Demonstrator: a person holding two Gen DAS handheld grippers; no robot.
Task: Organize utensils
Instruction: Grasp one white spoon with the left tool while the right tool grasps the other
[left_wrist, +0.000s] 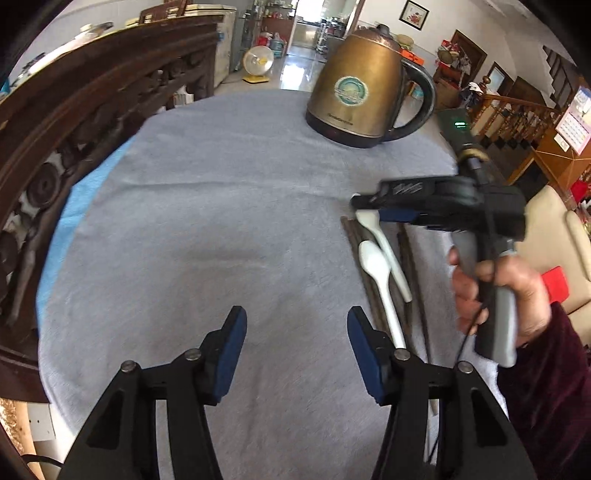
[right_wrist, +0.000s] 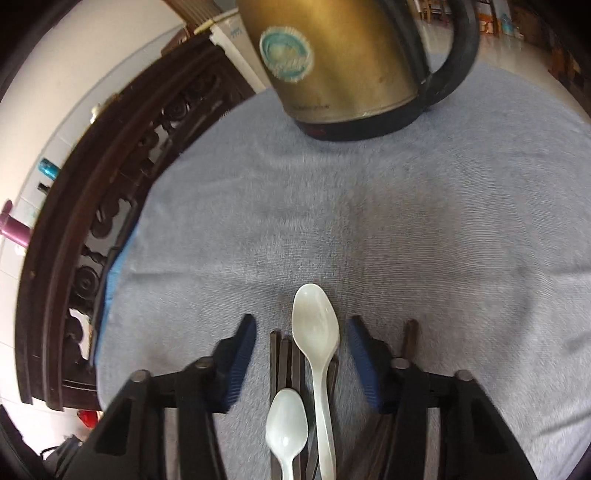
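Note:
Two white plastic spoons lie on a bundle of dark chopsticks (right_wrist: 279, 354) on the grey cloth (right_wrist: 369, 221). In the right wrist view the longer spoon (right_wrist: 316, 321) has its bowl between the blue pads (right_wrist: 243, 354) of my right gripper (right_wrist: 302, 328). The pads stand apart from it on both sides, so the gripper is open. The shorter spoon (right_wrist: 286, 421) lies nearer the camera. The left wrist view shows the same spoons (left_wrist: 375, 258) and chopsticks (left_wrist: 352, 236) at right, under the right gripper (left_wrist: 364, 208). My left gripper (left_wrist: 297, 325) is open over bare cloth, left of the utensils.
A brass-coloured electric kettle (left_wrist: 362, 85) stands at the far side of the cloth. A dark carved wooden frame (left_wrist: 74, 129) runs along the left edge. A hand (left_wrist: 517, 288) with a dark red sleeve holds the right gripper's handle. One separate chopstick (right_wrist: 410, 336) lies right of the bundle.

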